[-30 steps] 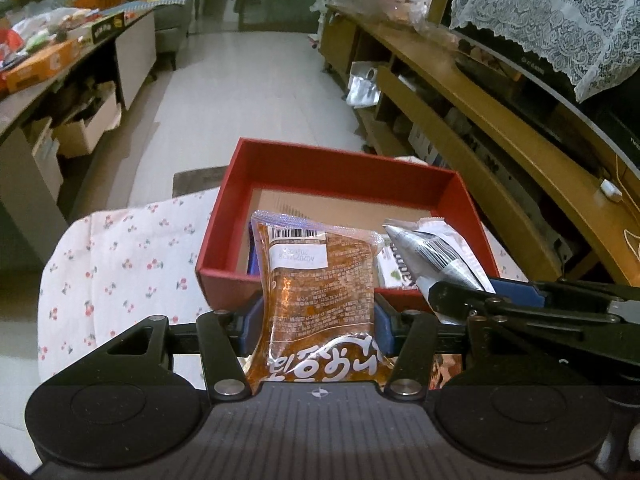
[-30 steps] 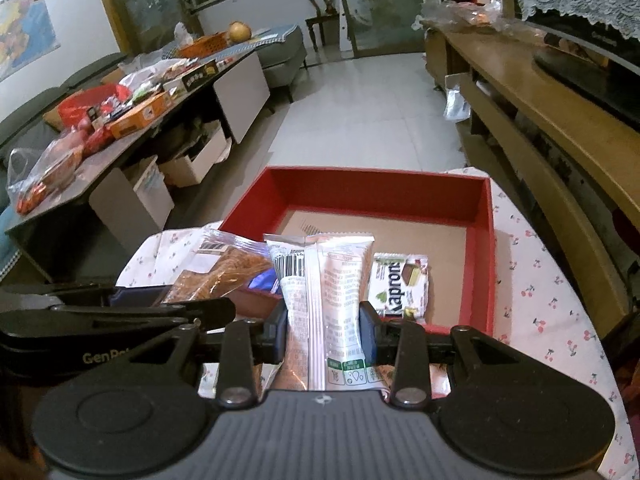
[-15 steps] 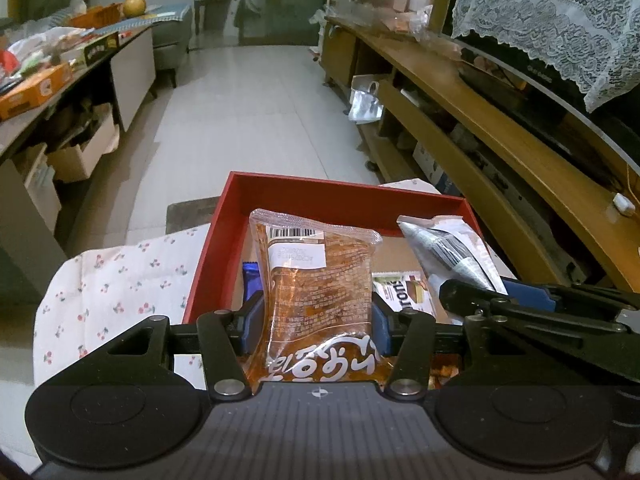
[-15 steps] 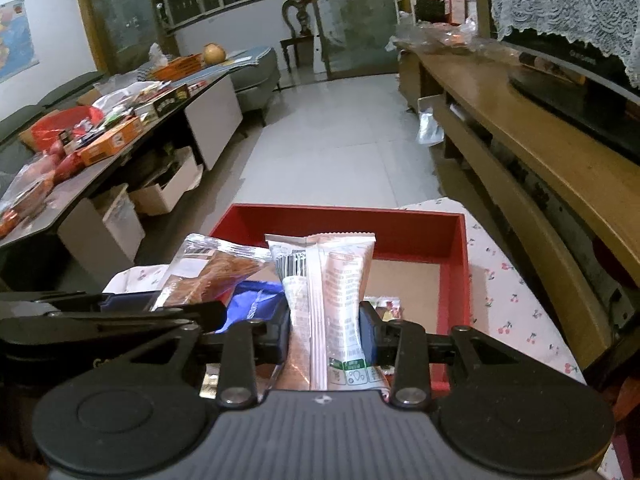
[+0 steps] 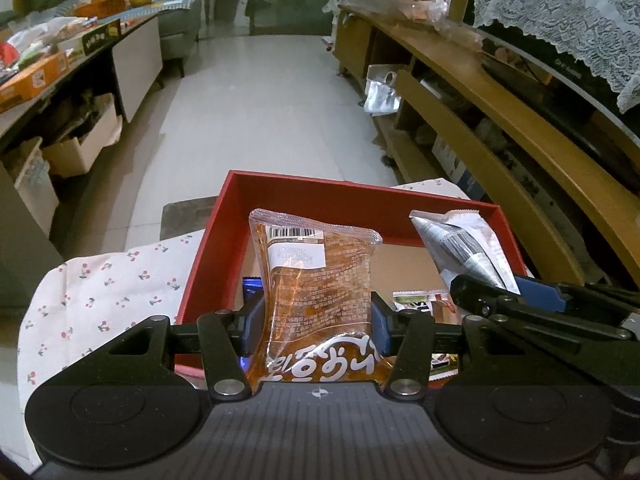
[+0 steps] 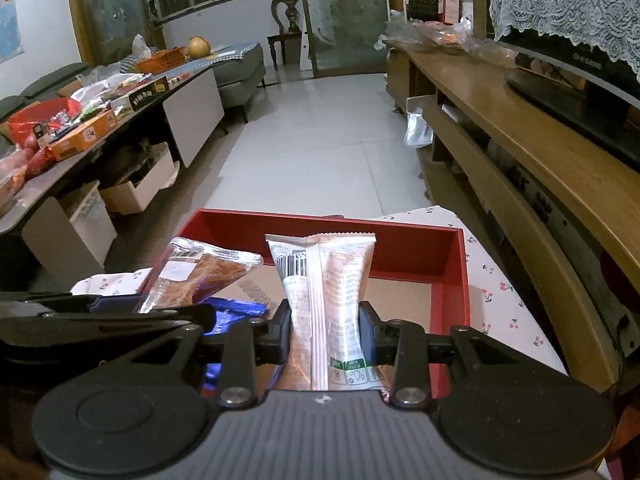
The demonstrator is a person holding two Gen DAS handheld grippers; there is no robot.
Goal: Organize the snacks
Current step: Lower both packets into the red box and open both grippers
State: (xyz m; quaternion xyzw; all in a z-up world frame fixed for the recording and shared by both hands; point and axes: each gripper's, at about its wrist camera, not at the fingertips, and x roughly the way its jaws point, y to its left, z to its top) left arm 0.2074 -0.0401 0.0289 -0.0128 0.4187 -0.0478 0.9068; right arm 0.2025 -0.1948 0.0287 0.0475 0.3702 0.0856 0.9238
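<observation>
A red box (image 5: 360, 192) with a brown floor sits on a cherry-print cloth (image 5: 104, 280). My left gripper (image 5: 316, 320) is shut on a clear orange-brown snack packet (image 5: 316, 280) and holds it upright over the box's near left part. My right gripper (image 6: 324, 332) is shut on a pink and white snack packet (image 6: 328, 280), held upright over the box (image 6: 420, 240). In the box lie a blue packet (image 6: 236, 312) and a white and green packet (image 5: 420, 300). Each gripper shows in the other's view, the right (image 5: 520, 304) and the left (image 6: 100, 316).
A long wooden shelf unit (image 5: 500, 120) runs along the right. A cluttered low table (image 6: 80, 120) with boxes under it stands at the left. Tiled floor (image 5: 260, 100) lies beyond the box.
Both grippers have moved forward over the box with their packets and tilted up, so the box now sits lower and nearer in both views.
</observation>
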